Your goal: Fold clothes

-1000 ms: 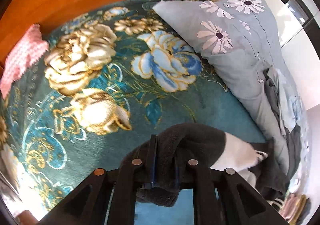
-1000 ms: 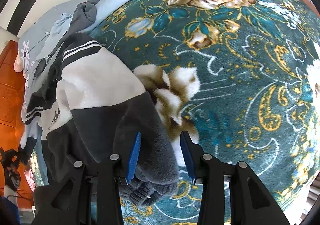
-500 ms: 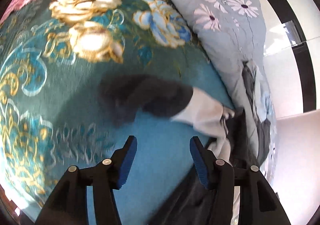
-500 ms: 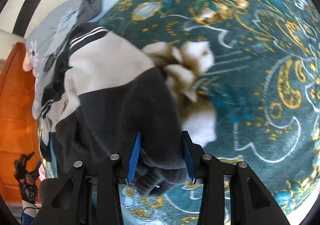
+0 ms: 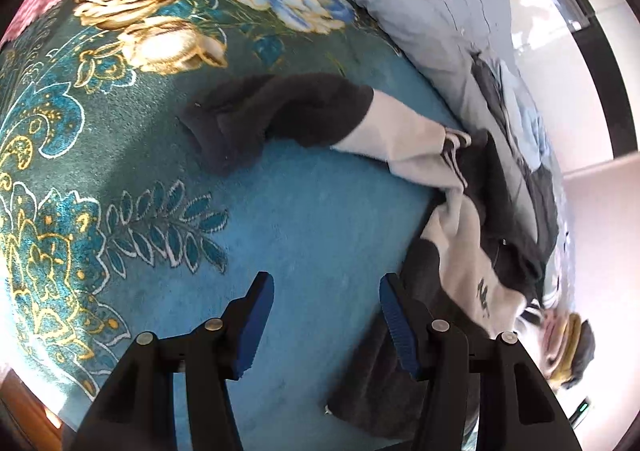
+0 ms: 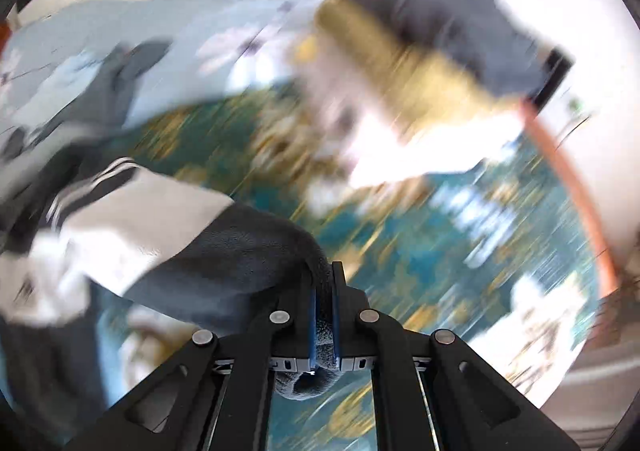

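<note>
Between right gripper (image 6: 324, 315) pads, dark sleeve (image 6: 240, 251).

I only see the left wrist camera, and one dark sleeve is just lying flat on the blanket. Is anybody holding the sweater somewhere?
Observer: Yes. The right gripper has just been closing and is now shut on the other dark sleeve.
Operator: Is it a good grab?
Observer: Fleece fills the gap between the blue pads and bulges out behind them.
Operator: Is that sleeve flat too?
Observer: No, it arches up from the white part into the jaws.
</note>
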Action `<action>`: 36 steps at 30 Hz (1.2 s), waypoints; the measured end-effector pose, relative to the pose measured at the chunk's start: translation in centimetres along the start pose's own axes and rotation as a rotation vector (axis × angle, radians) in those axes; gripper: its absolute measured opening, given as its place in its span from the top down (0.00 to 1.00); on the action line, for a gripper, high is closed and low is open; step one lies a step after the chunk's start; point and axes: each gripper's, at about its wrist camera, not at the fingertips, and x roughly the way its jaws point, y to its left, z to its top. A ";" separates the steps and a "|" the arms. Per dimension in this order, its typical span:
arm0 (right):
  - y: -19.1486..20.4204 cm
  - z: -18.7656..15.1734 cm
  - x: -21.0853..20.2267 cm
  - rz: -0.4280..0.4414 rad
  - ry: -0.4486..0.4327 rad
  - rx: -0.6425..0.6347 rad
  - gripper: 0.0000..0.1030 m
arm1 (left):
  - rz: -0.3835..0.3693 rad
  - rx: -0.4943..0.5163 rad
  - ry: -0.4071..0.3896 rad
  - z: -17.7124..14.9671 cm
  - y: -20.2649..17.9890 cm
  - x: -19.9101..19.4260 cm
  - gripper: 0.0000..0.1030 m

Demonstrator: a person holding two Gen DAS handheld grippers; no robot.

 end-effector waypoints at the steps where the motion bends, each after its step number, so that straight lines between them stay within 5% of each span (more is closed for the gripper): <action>1: -0.7 1.2 0.1 -0.024 -0.016 0.005 0.95 | 0.002 0.007 0.005 -0.1 0.0 0.1 0.42; 6: -0.5 3.1 2.5 -0.090 0.025 0.003 0.95 | 0.008 0.012 0.015 -0.5 0.1 0.4 0.42; 12: 1.0 1.1 3.7 -0.019 0.067 -0.017 0.93 | 0.041 0.062 0.025 0.1 -0.6 0.8 0.42; 19: 2.4 2.1 -0.6 0.080 -0.014 -0.042 0.73 | 0.086 0.239 0.003 2.6 -5.0 1.8 0.41; 25: 13.6 4.7 -1.0 0.238 -0.032 -0.282 0.65 | 0.130 0.403 -0.012 6.5 -12.0 6.1 0.40; 28: 22.4 4.6 0.9 0.306 0.004 -0.466 0.65 | 0.184 0.499 -0.031 8.0 -14.9 8.2 0.40; 36: 36.3 2.7 3.8 0.250 -0.035 -0.910 0.64 | 0.308 0.706 -0.012 10.7 -18.3 14.3 0.40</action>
